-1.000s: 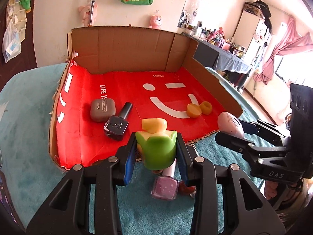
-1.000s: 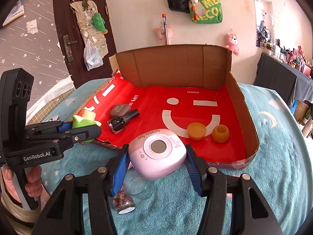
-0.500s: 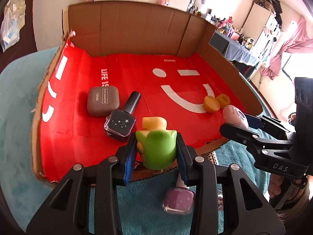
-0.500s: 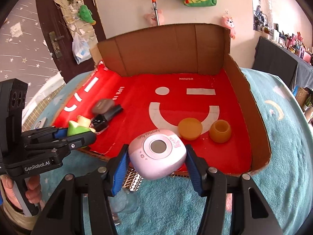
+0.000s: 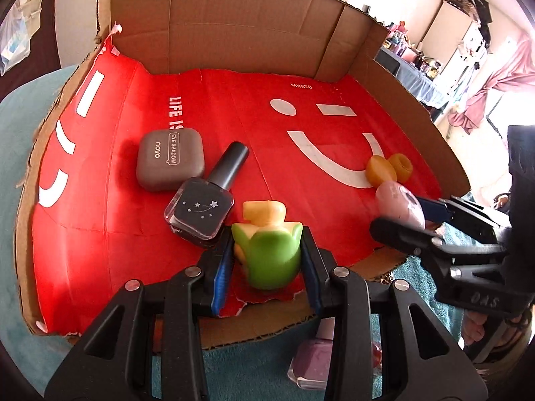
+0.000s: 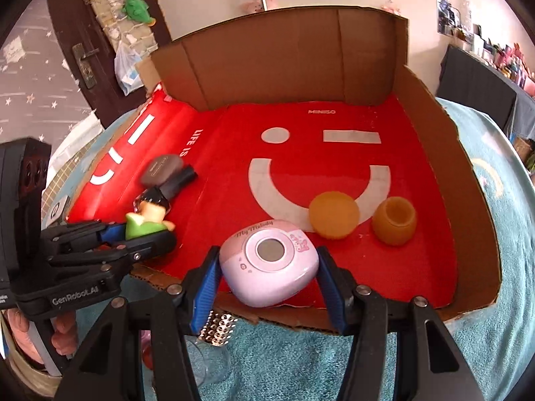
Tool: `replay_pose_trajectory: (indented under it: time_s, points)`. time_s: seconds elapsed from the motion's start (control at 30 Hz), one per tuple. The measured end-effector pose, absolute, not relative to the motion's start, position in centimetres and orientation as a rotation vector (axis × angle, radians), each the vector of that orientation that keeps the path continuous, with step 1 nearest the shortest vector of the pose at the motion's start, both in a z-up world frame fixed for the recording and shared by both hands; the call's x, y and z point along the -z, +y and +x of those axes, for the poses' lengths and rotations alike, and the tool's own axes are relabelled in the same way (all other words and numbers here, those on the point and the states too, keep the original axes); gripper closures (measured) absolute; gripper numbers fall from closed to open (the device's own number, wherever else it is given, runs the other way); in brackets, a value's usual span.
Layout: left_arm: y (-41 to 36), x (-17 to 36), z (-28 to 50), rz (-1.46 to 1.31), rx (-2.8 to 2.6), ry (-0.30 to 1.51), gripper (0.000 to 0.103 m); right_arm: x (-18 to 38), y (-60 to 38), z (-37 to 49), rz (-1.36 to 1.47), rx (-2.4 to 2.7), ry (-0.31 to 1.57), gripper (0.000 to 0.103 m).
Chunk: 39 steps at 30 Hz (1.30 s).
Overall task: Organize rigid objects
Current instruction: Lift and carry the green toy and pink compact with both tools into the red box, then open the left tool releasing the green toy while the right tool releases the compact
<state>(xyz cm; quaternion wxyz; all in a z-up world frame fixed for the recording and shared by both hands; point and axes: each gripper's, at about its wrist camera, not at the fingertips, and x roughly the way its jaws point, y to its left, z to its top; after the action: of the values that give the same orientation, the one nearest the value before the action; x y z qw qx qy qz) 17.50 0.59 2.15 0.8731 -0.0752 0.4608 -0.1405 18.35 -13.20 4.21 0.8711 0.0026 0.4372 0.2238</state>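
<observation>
Green toy (image 5: 269,257) over red tray (image 5: 100,240)

"EYE SHADOW", "novo" on grey case (image 5: 170,158); "MINISO" on red liner (image 6: 334,173).

A red box floor (image 6: 418,234) printed with a white winking smile, brown cardboard walls (image 5: 234,26). Grey eyeshadow case (image 5: 170,158); black polish bottle (image 5: 200,212) with silver stars. Green-and-yellow toy (image 5: 271,257), pink device (image 6: 271,260), two amber pieces (image 6: 334,214).

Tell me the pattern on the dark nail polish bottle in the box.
Small white stars with a shooting-star trail on the dark nail polish bottle; clearest in the left wrist view.
</observation>
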Motion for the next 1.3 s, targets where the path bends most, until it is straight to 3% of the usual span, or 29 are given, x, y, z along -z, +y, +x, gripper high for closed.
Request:
replay_pose_trajectory:
  time_s: [1.3]
  points:
    - [-0.2, -2.2, 20.9, -0.105, 0.191, 0.925, 0.068, -2.8, -13.3, 22.6, -0.057, -0.268, 0.899, 0.044]
